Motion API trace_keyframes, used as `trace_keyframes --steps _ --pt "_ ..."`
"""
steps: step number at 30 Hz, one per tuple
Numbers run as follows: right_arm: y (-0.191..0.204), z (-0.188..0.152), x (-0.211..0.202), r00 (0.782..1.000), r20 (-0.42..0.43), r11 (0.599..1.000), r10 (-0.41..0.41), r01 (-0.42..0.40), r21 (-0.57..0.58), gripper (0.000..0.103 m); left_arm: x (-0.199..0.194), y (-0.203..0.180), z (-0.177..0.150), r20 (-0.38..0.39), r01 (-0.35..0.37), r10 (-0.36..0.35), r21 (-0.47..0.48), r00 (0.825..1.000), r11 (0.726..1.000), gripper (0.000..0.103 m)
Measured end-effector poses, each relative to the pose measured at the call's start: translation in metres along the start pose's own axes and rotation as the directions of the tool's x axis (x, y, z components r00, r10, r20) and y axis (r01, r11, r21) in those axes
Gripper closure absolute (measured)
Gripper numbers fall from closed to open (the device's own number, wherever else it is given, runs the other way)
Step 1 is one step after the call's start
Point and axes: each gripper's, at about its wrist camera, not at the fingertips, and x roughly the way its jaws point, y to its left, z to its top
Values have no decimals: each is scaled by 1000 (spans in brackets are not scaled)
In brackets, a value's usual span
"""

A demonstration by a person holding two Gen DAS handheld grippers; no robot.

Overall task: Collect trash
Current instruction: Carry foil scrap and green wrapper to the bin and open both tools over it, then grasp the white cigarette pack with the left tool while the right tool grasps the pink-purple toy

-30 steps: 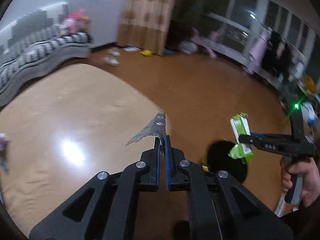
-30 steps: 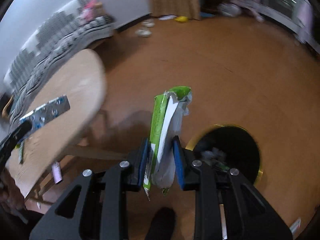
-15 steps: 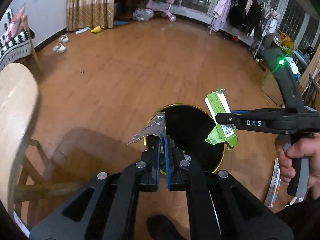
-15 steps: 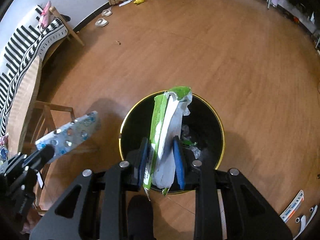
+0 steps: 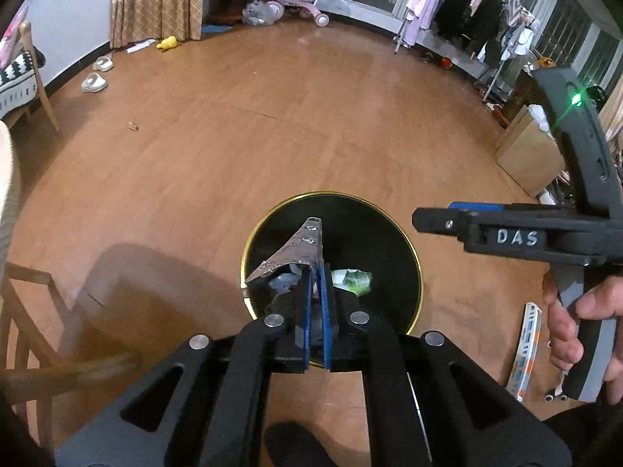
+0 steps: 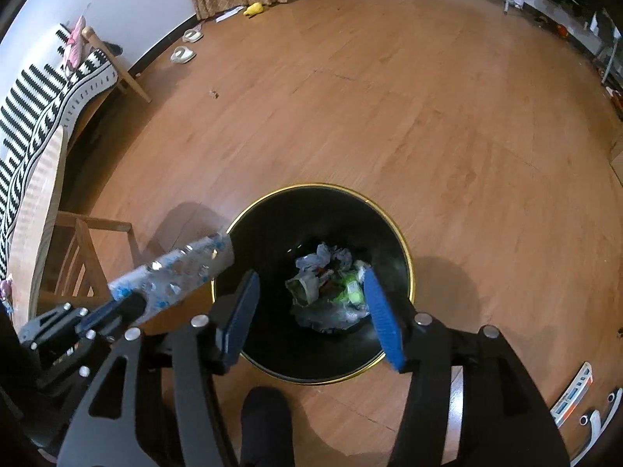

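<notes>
Your left gripper point(image 5: 316, 272) points down over the near-left rim of the black bin point(image 5: 405, 241), pads pinched together on a silver blister pack point(image 5: 292, 255) that sticks up and out to the left. From the right wrist cam the same blister pack point(image 6: 175, 272) hangs just past the bin's left rim point(image 6: 405, 257), w/ the left gripper point(image 6: 128, 307) low at the left edge.

Your right gripper point(image 6: 307, 307) hovers directly above the bin mouth, blue pads point(image 6: 383, 323) spread wide apart, nothing between them. In the left cam your right hand point(image 5: 576, 323) wraps its handle at the right edge.

Bin has a gold rim and stands on a wood plank floor. A wooden table edge point(image 6: 35, 214) and chair frame are at left, a striped sofa behind, curtain and slippers at the far wall, a clothes rack far right.

The green-white wrapper point(image 6: 350, 292) lies inside the bin on crumpled trash, straight below the right gripper. It also shows just right of the left gripper's tips point(image 5: 352, 280).
</notes>
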Motion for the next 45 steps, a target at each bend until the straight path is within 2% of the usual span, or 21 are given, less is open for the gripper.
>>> trace_keyframes --steps 4,6,7,9,10,14,16,17,18,20,24,27,31,34,36,37,40,41,43,45 --pt "-9 1 -9 1000 24 1000 5 -6 31 47 10 -9 -2 -13 16 -16 6 1000 1000 100" --pt "-13 1 -13 999 38 999 7 -8 47 43 16 -12 -2 -30 26 -26 10 999 1000 94" --pt "-15 3 -14 999 43 999 7 -9 50 43 19 -13 -3 -44 29 -29 9 999 1000 88" --pt "-17 4 -17 999 52 998 9 -12 61 43 21 -14 -2 -47 34 -34 -1 998 999 48" --pt "-18 5 -18 998 56 998 9 -12 68 43 20 -14 -3 -33 31 -31 -5 999 1000 43" --pt "-13 7 -21 998 64 998 11 -15 66 39 10 -10 -4 -19 15 -15 0 1000 1000 39" --pt "-1 7 -23 998 68 999 16 -19 42 35 0 -5 -3 -3 1 -1 -12 1000 1000 28" --pt "7 6 -24 997 73 999 17 -19 26 34 -9 3 -3 14 -18 19 -21 1000 1000 18" --pt "16 6 -25 997 77 1000 16 -17 9 32 -18 10 -3 31 -38 39 -26 999 999 14" --pt "40 6 -28 996 89 999 29 -26 -36 30 -38 29 -3 66 -93 96 -47 993 995 12" --pt "93 9 -31 993 100 992 66 -54 -116 28 -90 78 -8 109 -154 171 -149 979 977 11" --pt "150 10 -32 989 101 977 107 -85 -198 28 -136 119 -22 148 -224 260 -224 954 949 11" --pt "248 4 -31 979 68 933 190 -159 -323 28 -198 178 -57 152 -359 419 -311 895 880 10" --pt "331 -8 -35 969 46 881 242 -199 -429 28 -246 228 -96 133 -442 526 -396 840 805 10" --pt "384 -23 -39 960 27 838 277 -228 -495 27 -277 265 -127 93 -491 587 -454 804 744 10" --pt "409 -31 -39 956 12 815 292 -242 -526 27 -294 287 -147 65 -519 623 -489 779 700 10" --pt "479 -58 -37 946 -29 748 323 -274 -604 27 -328 328 -194 1 -560 678 -562 736 609 10" --pt "499 -66 -36 943 -42 727 330 -282 -626 27 -342 345 -215 -28 -572 696 -593 718 567 10" --pt "543 -88 -32 936 -70 677 344 -299 -672 27 -361 370 -246 -72 -579 711 -639 700 506 10" --pt "586 -106 -27 931 -95 626 353 -311 -715 27 -373 381 -266 -95 -582 718 -662 690 472 10"
